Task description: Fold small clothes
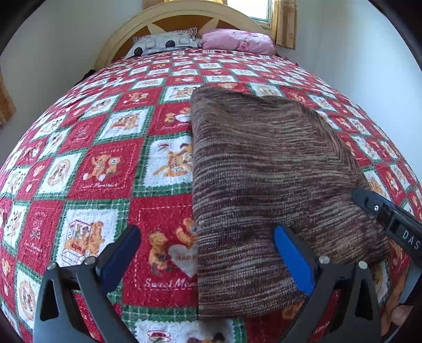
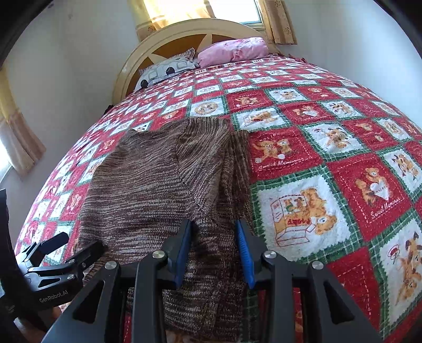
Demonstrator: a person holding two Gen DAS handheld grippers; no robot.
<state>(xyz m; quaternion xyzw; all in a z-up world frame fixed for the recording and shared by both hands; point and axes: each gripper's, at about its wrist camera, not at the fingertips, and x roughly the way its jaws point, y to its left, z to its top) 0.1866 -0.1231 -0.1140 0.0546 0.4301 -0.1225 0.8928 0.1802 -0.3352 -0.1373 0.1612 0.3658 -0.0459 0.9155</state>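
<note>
Across a wide bed lies a patchwork quilt [image 1: 110,158] of red, white and green squares, each printed with small teddy bears and bits of script, and it fills most of both wrist views. At the far end stands a rounded cream headboard [image 2: 184,29], with curtains [image 2: 277,23] hanging at the bright window behind it. Against the headboard rest two pillows side by side: a grey and white patterned pillow [image 1: 163,43] and a pink pillow [image 1: 237,41]. On the near half of the quilt lies the brown knitted garment [image 1: 269,190], streaked in dark and pale yarn and folded into a roughly oblong bundle (one flap is laid over the body at a slant, as the right wrist view shows), its near edge reaching toward the foot of the bed. The left gripper [image 1: 205,250] is spread wide above the garment's near left edge, one blue pad over bare quilt and the other over the knit, with nothing pinched between them. The right gripper [image 2: 213,248] stands narrowly parted over the garment's near right part, with knit showing in the gap; its pads do not appear to press on the cloth.
</note>
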